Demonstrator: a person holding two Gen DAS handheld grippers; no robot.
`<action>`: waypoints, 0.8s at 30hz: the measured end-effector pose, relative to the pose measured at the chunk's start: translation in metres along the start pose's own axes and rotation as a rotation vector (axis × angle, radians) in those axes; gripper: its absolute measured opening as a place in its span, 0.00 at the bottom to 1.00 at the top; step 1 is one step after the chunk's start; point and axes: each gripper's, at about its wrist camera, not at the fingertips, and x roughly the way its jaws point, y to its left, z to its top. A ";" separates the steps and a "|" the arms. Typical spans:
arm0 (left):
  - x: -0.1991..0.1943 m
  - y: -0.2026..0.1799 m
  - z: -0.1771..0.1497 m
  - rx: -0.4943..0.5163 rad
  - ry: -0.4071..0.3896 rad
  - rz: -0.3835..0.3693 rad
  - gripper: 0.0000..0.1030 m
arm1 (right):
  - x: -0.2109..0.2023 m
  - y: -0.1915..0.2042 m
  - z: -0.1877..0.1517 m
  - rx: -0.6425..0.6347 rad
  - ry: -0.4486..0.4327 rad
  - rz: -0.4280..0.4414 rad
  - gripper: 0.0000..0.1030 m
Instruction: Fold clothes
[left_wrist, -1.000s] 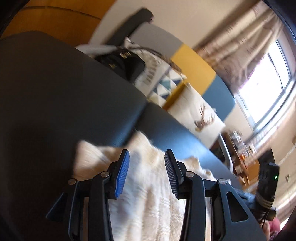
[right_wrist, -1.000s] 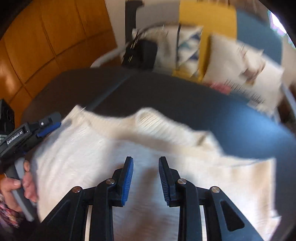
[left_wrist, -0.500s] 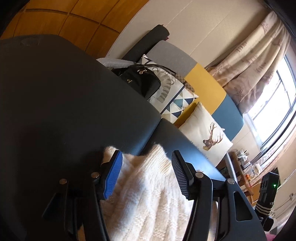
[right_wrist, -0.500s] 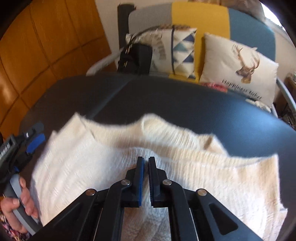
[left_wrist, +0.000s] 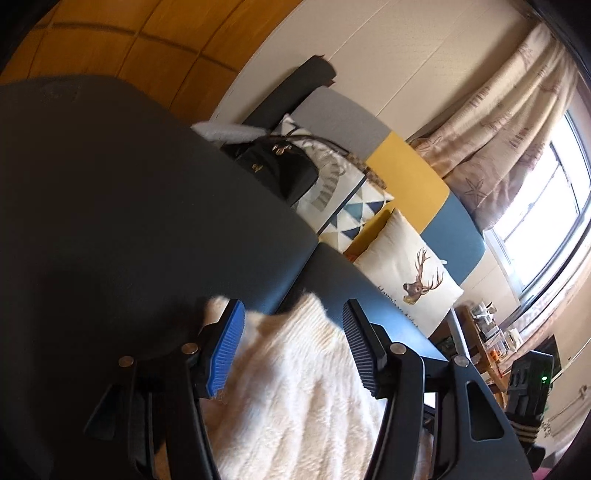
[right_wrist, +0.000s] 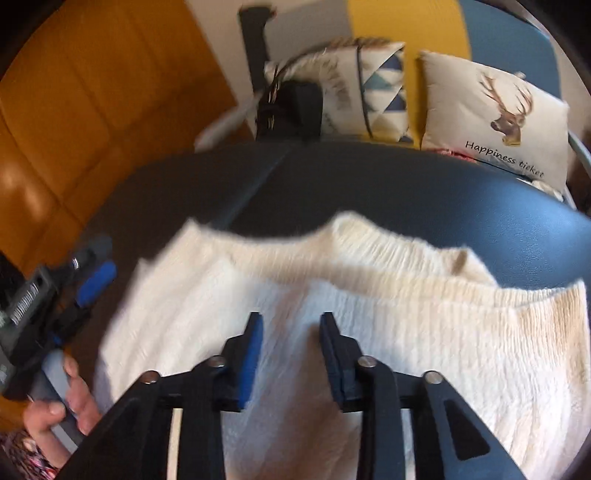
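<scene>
A cream knitted sweater (left_wrist: 295, 387) lies on the dark table (left_wrist: 129, 203), its ribbed collar pointing away from me. My left gripper (left_wrist: 291, 314) hovers over the collar end, jaws apart, the knit below and between them without the pads pressing on it. In the right wrist view the sweater (right_wrist: 406, 332) spreads wide across the table (right_wrist: 406, 192). My right gripper (right_wrist: 291, 321) sits low over the middle of the sweater, its jaws opening and gripping nothing. The left gripper (right_wrist: 74, 291) shows at the sweater's left edge, held by a hand (right_wrist: 55, 406).
Beyond the table's far edge stands a grey, yellow and blue sofa with a deer cushion (right_wrist: 491, 110), a triangle-patterned cushion (left_wrist: 354, 218) and a black handbag (left_wrist: 277, 170). An orange wooden wall (right_wrist: 74, 129) lies to the left, a curtained window (left_wrist: 546, 206) to the right.
The right jaws closed fully half a second ago and now stand apart again. The left jaws have widened since the earliest frame. The sweater lies much as before.
</scene>
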 end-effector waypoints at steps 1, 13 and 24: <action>0.004 0.001 -0.002 0.011 0.016 0.014 0.57 | 0.009 0.005 -0.002 -0.025 0.021 -0.048 0.40; -0.005 0.010 0.003 -0.043 0.020 -0.012 0.57 | -0.021 0.001 0.016 0.029 -0.218 -0.093 0.00; 0.001 -0.003 0.001 0.026 0.021 -0.001 0.57 | -0.005 -0.009 0.010 0.232 -0.152 0.111 0.28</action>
